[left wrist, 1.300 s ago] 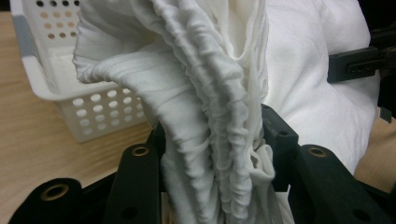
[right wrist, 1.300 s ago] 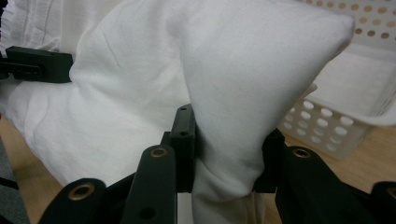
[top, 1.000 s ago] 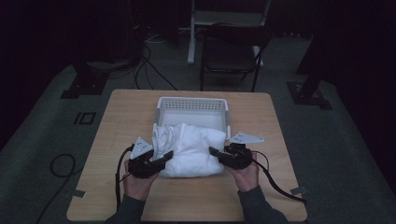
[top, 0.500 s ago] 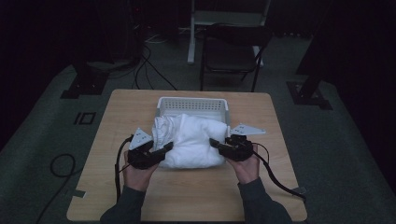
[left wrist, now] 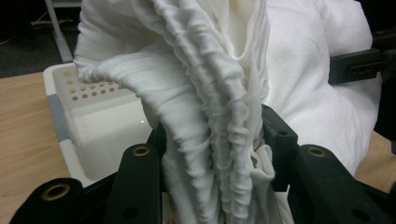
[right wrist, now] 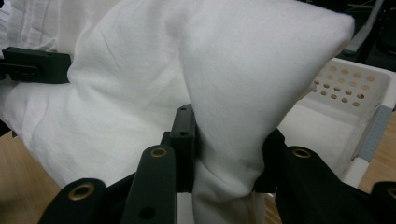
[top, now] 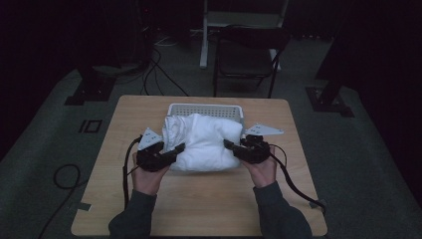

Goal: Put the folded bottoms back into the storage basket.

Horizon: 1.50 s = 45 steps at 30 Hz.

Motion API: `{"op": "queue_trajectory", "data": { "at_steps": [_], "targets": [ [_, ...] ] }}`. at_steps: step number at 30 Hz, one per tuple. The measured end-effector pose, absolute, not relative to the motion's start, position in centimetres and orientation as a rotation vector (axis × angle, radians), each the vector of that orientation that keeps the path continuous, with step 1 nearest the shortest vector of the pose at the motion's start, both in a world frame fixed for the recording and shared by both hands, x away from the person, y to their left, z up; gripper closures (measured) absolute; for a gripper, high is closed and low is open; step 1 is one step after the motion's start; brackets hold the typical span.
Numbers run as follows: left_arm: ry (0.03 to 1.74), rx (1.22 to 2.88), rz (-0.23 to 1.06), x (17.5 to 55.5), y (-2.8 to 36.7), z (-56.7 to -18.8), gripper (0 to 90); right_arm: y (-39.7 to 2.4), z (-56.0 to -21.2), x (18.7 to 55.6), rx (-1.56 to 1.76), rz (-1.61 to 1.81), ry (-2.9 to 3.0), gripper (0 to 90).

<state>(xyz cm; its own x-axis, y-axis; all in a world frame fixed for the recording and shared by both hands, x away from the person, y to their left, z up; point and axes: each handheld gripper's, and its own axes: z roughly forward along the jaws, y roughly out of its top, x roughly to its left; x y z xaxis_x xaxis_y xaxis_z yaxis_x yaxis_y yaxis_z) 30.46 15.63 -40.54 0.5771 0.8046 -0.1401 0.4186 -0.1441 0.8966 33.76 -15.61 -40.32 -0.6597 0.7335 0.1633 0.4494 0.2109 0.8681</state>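
left gripper [top: 174,149] clamping white cloth [top: 204,142], right gripper [top: 230,146] clamping it too, white basket [top: 205,108] behind

The white cloth [top: 204,142] hides most of the white perforated basket [top: 205,107]; only its far rim shows.
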Motion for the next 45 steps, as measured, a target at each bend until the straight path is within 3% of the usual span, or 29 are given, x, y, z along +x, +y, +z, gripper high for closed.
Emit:
{"op": "queue_trajectory", "data": {
  "at_steps": [45],
  "targets": [
    [1.002,1.761,0.492,35.7,15.2,-40.4,58.9,-15.5,-39.6,38.2,1.149,1.387,2.171,68.6]
  ]
}}
